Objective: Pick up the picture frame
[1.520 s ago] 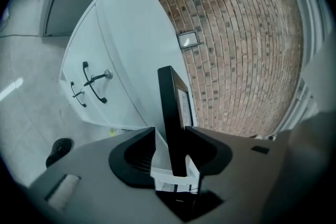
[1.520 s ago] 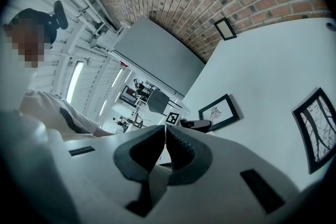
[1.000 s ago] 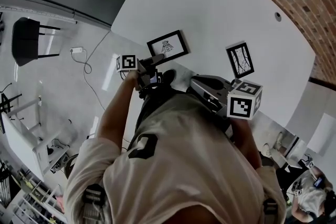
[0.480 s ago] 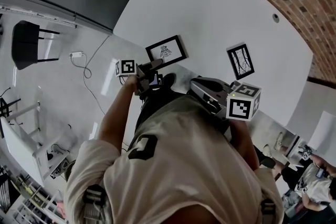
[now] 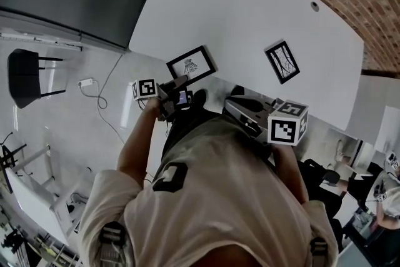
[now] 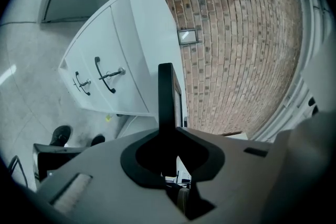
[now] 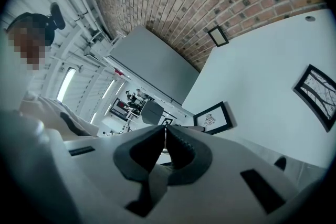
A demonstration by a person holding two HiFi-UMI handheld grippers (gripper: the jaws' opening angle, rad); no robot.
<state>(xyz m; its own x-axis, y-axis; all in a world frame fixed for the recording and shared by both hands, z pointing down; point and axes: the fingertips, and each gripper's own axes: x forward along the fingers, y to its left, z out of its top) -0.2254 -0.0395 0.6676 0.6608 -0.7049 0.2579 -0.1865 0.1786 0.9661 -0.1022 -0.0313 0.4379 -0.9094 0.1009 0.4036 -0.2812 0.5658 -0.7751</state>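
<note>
The picture frame [image 5: 190, 63] is found at the near left edge of the white table [image 5: 250, 15], directly ahead of the left tongs [image 5: 182, 80]. Its long axis is laid from lower left to upper right in the head view, roughly across the line along which those tongs point. Its near long edge, close to the left end, is met by the tongs. In the left gripper view the frame [image 6: 166, 92] is seen edge-on as a dark upright bar running down between the jaws of the left tongs [image 6: 167, 131]. These jaws have just been closing and are judged to be clamped on that edge. The right tongs [image 5: 236, 103] are held well to the right of the frame and nearer the person's body. In the right gripper view their jaws [image 7: 165, 134] are seen pressed together with nothing between them, and the frame [image 7: 212, 118] is shown ahead and apart from them. The left hand is therefore the nearer one and the only one engaged. A second frame [image 5: 282, 62] lies farther right on the table, untouched. The contact itself is covered by the gripper body in the head view. Whether the frame has left the table cannot be made out. Much of the right tongs is cut off by the person's shoulder.
</note>
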